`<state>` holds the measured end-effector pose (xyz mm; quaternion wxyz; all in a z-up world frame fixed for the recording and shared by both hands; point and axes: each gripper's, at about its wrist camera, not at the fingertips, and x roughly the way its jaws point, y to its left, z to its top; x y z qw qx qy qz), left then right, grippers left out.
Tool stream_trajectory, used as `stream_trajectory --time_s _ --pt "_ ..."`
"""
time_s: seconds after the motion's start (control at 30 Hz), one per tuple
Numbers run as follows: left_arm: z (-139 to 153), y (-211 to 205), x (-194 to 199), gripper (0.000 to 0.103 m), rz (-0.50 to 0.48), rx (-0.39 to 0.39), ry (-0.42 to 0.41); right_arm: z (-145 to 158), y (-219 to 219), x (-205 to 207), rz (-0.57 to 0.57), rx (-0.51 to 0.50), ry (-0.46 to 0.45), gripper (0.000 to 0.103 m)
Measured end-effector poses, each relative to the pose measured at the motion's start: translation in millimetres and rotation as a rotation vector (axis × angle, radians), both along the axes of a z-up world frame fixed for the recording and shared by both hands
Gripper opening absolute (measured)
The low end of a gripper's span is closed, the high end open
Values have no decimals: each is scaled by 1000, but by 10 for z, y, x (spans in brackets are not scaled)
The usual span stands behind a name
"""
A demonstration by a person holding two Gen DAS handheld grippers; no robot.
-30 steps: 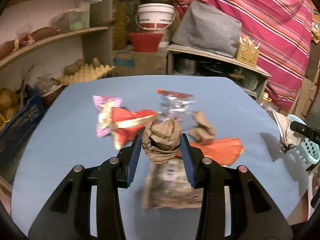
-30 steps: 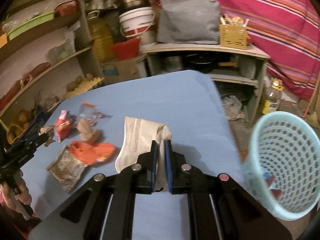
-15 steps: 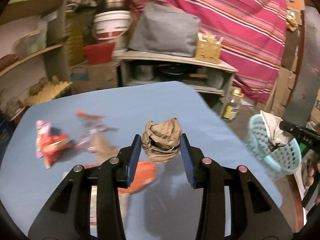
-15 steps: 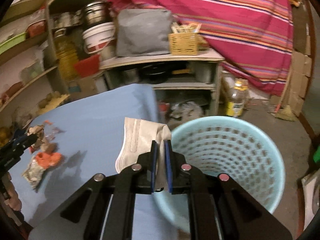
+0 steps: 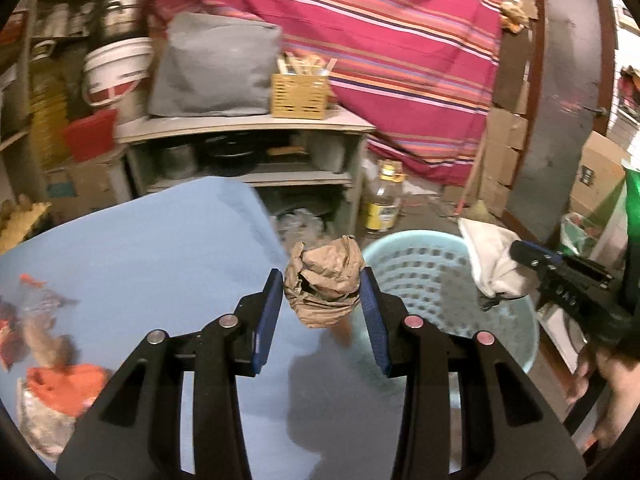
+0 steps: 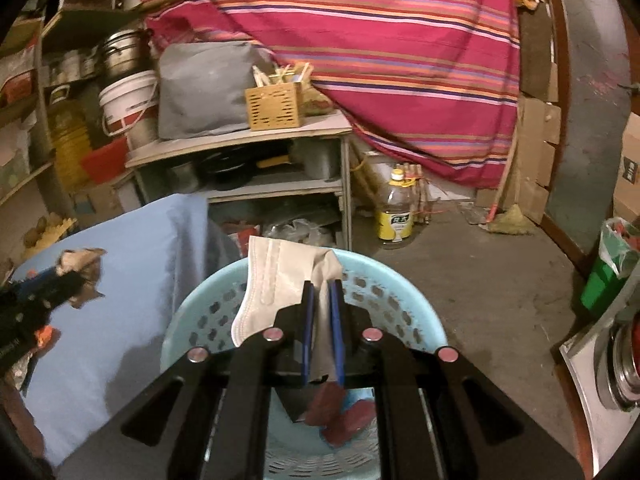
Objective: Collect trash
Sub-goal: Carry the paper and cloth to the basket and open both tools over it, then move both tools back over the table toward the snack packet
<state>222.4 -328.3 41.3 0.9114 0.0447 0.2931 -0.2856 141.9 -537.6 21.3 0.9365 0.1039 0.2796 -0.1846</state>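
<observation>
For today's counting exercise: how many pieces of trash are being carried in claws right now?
2: a crumpled brown paper in the left claw, beside the basket; a white mask in the right claw, above it.

We find the left gripper [image 5: 322, 280] clamped on a crumpled brown paper wad [image 5: 323, 280], held above the right edge of the blue table [image 5: 160, 248]. Just beyond stands a light-blue perforated basket [image 5: 432, 276] on the floor. Over its far rim the right gripper [image 5: 520, 254] pinches a white face mask [image 5: 490, 260]. At the table's left lie an orange wrapper [image 5: 64, 384] and other blurred litter.
</observation>
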Motion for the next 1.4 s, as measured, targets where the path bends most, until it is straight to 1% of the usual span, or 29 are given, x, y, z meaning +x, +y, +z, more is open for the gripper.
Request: stream_trajectory --time_s 0.23,0.37,0.43,0.47,0.5,0.53,0.57,0.63,0.7,0.77,0.83,0.9,0.97,1.0,1.03,1.1,1.17,1.2,1.3,1.33,1.4 --pt "-182 -590 1 39 -82 23 35 -84 -190 -29 -40 34 9 9" --pt "-265 -786 45 39 -105 36 58 -145 -284 -58 -60 63 14 9" --pt "-272 -840 72 42 -112 39 66 -166 -325 -72 -70 73 15 9" --pt "-272 -857 88 54 -112 41 72 -178 -346 -76 -74 77 16 9" --pt "-261 -875 103 63 -106 40 71 -183 -354 -76 -76 81 16 9" --pt "-247 -857 104 76 -96 36 64 -191 -359 -74 -78 85 17 9" --pt "-220 -828 105 81 -80 30 45 -200 -367 -73 -80 88 18 9" --pt "-187 -788 80 83 -75 32 29 -207 -359 -66 -79 90 19 9" --pt "-149 -688 74 88 -56 36 19 -213 -350 -49 -73 91 20 9" --pt "-104 -514 43 95 -25 27 -3 -228 -312 -7 -58 93 26 9" --pt "-63 -374 25 97 -8 24 -18 -260 -246 56 -38 94 38 13" --pt "-24 -197 1 97 10 27 -35 -301 -187 119 -38 86 56 14" --pt "-2 -23 -16 98 32 39 -45 -321 -156 167 -47 81 71 36" --pt "11 59 -20 98 43 42 -46 -318 -140 169 -53 78 68 59" --pt "26 144 -21 98 54 42 -45 -300 -115 167 -55 79 56 65" --pt "50 362 -33 98 79 38 -44 -249 -57 163 -60 77 46 66" --pt "62 609 -61 98 109 35 -49 -189 24 141 -69 71 29 80" --pt "56 748 -77 98 126 37 -52 -161 57 138 -73 69 23 88" --pt "13 1111 -119 98 180 56 -56 -108 226 144 -65 76 10 93" --pt "-8 1227 -132 98 198 64 -56 -101 283 157 -60 82 8 98" --pt "-64 1501 -130 98 236 86 -53 -82 453 193 -49 91 3 98"
